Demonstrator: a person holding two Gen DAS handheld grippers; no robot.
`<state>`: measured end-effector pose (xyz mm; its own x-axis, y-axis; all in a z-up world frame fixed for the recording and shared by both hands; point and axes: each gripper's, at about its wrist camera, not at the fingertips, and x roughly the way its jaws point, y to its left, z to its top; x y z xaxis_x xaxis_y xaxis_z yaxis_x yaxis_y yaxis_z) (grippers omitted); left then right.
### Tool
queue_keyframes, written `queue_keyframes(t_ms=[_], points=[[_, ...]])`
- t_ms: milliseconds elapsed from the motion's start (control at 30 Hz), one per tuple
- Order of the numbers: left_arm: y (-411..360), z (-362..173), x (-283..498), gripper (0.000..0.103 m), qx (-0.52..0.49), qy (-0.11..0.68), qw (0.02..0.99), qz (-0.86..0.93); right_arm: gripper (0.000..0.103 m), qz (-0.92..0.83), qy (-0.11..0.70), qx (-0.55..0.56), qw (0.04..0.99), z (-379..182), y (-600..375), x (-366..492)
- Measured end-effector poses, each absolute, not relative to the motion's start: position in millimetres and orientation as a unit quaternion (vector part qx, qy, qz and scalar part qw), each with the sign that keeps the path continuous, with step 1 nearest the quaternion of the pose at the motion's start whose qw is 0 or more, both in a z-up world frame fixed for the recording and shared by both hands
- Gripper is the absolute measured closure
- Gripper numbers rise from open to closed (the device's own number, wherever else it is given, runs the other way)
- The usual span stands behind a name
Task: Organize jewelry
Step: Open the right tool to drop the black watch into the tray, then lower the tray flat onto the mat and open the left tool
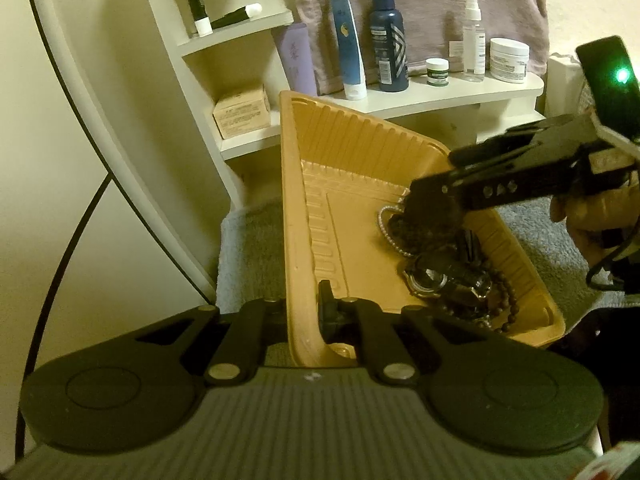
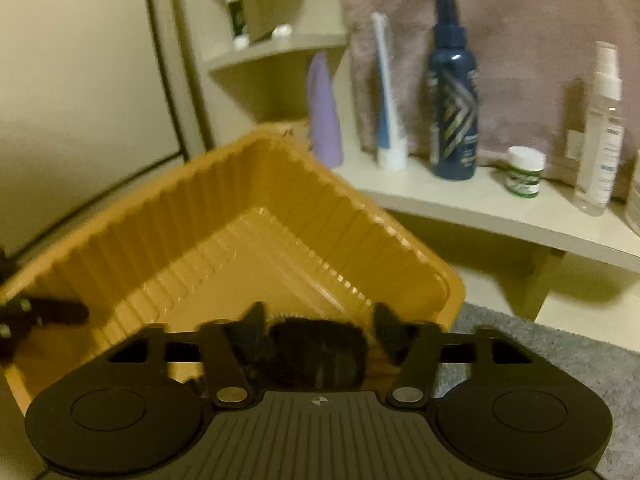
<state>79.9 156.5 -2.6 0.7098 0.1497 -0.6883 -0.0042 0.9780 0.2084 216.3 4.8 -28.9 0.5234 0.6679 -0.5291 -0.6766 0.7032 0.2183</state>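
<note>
Inside, at the near corner of the orange ribbed tray [image 1: 304, 200], lies the jewelry: a wristwatch [image 1: 430, 278] with a dark round face, a strand of dark beads [image 1: 506, 298] curling along the tray's side wall just beyond it, and a pale pearl-like strand [image 1: 386, 224] farther in. A dark, fuzzy mass [image 2: 316, 354] sits over that pale strand, directly under the right hand-held gripper [image 2: 320, 320]; what it is cannot be told.

Right hand-held gripper: jaws standing apart, one on either side of the dark mass, pads not pressing on it; it reaches down into the tray from the side.

Left hand-held gripper [image 1: 316, 314]: jaws together, clamped on the tray's near rim, the tray tilted up from that corner.

Under the tray, a grey-blue towel [image 1: 248, 248]. Ahead of both grippers, a cream shelf [image 1: 460, 92] carrying a lilac tube [image 1: 296, 58], a blue tube [image 1: 348, 48], a dark blue spray bottle [image 1: 386, 40], a small green-labelled jar [image 1: 437, 72], a clear spray bottle [image 1: 474, 38] and a white jar [image 1: 509, 60]. A person's hand [image 1: 588, 220] grips the right tool's handle.
</note>
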Motion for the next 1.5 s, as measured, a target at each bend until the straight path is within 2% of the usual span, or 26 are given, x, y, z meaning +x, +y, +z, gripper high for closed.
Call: queue_keyframes(t_ms=[567,1233,1300,1333,1367,1500], points=[[192,-20,76,0.098,0.005,0.387,0.921,0.035,0.033,0.278,0.302,0.046,0.911,-22,-85,191],[228,-52,79,0.094,-0.106,0.413,0.904,0.034,0.032,0.249,0.331,0.05,0.909,-32,-95,159],[231,-53,78,0.088,-0.114,0.413,0.903,0.037,0.032,0.248,0.331,0.05,0.909,-31,-95,158],[231,-53,77,0.077,-0.114,0.411,0.904,0.04,0.032,0.247,0.331,0.049,0.909,-30,-94,157],[233,-52,76,0.072,-0.115,0.409,0.904,0.044,0.032,0.247,0.331,0.048,0.91,-30,-94,156],[238,-50,71,0.072,-0.12,0.408,0.904,0.051,0.032,0.246,0.329,0.047,0.911,-28,-95,151]])
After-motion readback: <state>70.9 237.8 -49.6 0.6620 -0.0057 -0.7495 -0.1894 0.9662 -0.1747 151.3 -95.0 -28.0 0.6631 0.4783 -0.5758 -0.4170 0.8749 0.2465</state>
